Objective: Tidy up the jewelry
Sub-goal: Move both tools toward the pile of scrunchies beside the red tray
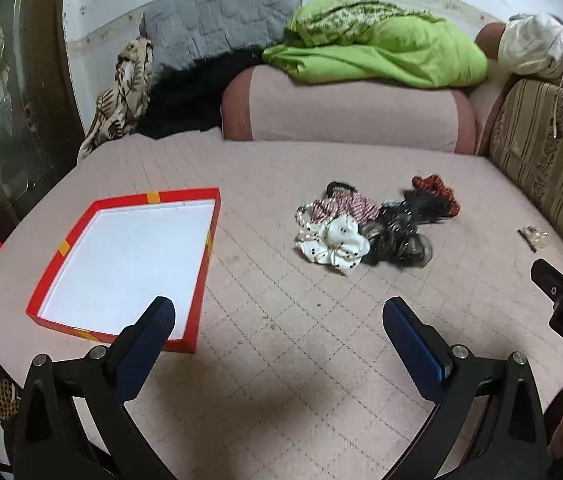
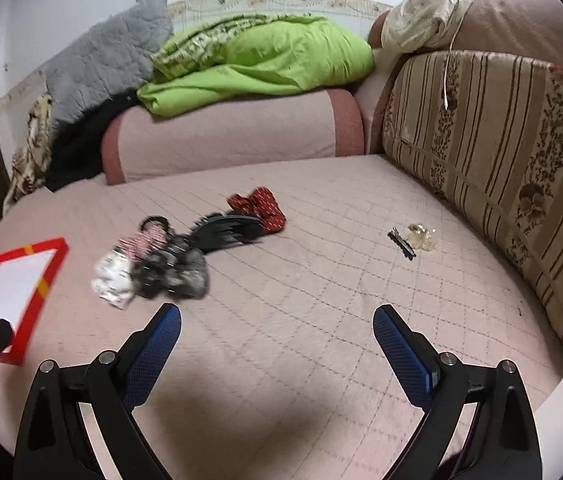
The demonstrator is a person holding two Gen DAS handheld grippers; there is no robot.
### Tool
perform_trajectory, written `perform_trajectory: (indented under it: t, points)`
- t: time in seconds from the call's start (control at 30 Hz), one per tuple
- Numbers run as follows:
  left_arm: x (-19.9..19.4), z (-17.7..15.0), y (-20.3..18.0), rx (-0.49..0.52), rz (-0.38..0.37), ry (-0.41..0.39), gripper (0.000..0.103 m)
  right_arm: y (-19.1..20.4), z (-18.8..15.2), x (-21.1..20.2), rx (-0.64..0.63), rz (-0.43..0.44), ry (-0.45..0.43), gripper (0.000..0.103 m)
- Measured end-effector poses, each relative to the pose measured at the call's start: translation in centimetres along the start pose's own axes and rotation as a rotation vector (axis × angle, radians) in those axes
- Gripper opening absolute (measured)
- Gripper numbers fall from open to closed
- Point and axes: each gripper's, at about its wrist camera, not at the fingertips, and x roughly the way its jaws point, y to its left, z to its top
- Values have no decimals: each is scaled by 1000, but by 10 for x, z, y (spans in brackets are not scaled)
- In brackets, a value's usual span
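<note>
Both grippers are hovering above a quilted pink bed cover, jaws spread wide and gripping nothing. The left gripper is hanging beside a shallow red tray with a white floor, while the right gripper is facing a heap of scrunchies and a dark hair claw. Black hairpins are lying apart beside a clear clip, near the striped cushion.

Tray left on the quilt, accessory pile right, bolster behind.
</note>
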Motion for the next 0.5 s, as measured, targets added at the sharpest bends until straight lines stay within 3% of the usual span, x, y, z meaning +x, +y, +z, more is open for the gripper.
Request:
perform_trajectory:
  t: [0.3, 0.5]
  points:
    - [-37, 2, 10, -91, -42, -56, 103, 4, 7, -79, 18, -42, -207, 103]
    - [-48, 1, 11, -95, -82, -72, 103, -1, 7, -100, 20, -36, -264, 103]
